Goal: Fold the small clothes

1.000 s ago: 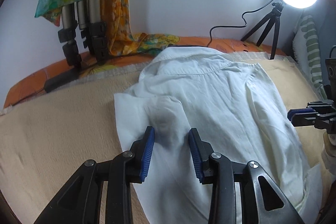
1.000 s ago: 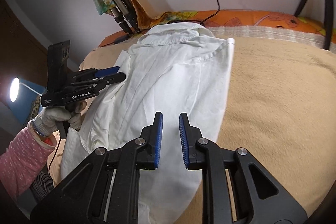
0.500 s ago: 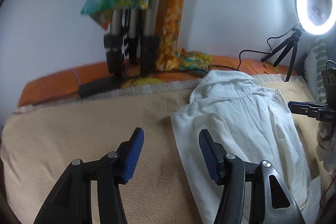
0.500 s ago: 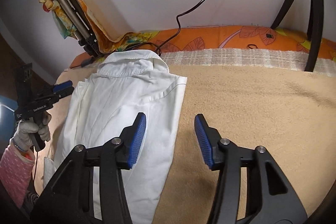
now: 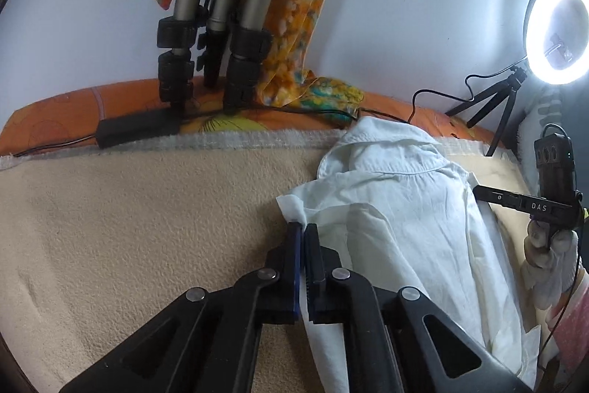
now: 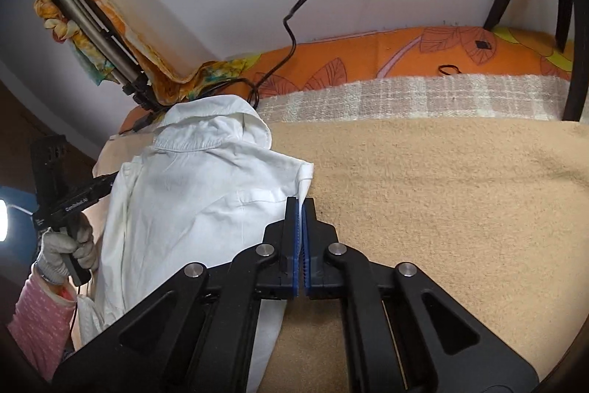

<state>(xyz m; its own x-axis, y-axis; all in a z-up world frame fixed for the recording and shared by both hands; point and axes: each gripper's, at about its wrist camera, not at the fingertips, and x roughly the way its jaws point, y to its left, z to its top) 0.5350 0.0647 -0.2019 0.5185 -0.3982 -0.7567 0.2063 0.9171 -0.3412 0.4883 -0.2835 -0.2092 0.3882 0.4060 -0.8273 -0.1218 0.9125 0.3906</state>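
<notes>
A white collared shirt (image 5: 412, 209) lies on the beige blanket (image 5: 129, 227) with its collar toward the wall. My left gripper (image 5: 302, 227) has its jaws closing tight on the shirt's left edge near the shoulder, and a corner of fabric sticks up between the blue pads. In the right wrist view the right gripper (image 6: 302, 203) has its jaws closing on the shirt (image 6: 191, 201) at its right edge, below the sleeve corner. Each gripper shows in the other's view: the right gripper (image 5: 482, 191) at the shirt's far side, the left gripper (image 6: 108, 180) held by a gloved hand (image 6: 64, 249).
Tripod legs (image 5: 221, 35) draped in floral cloth (image 5: 305, 6) stand at the wall on the orange sheet (image 5: 66, 113). A ring light (image 5: 557, 28) on a small tripod stands at the back right. A black cable (image 6: 294, 35) and dark chair legs (image 6: 567, 24) are along the wall.
Both grippers moved outward off the middle of the shirt to its side edges, opened wide on the way, then shut on the fabric edges.
</notes>
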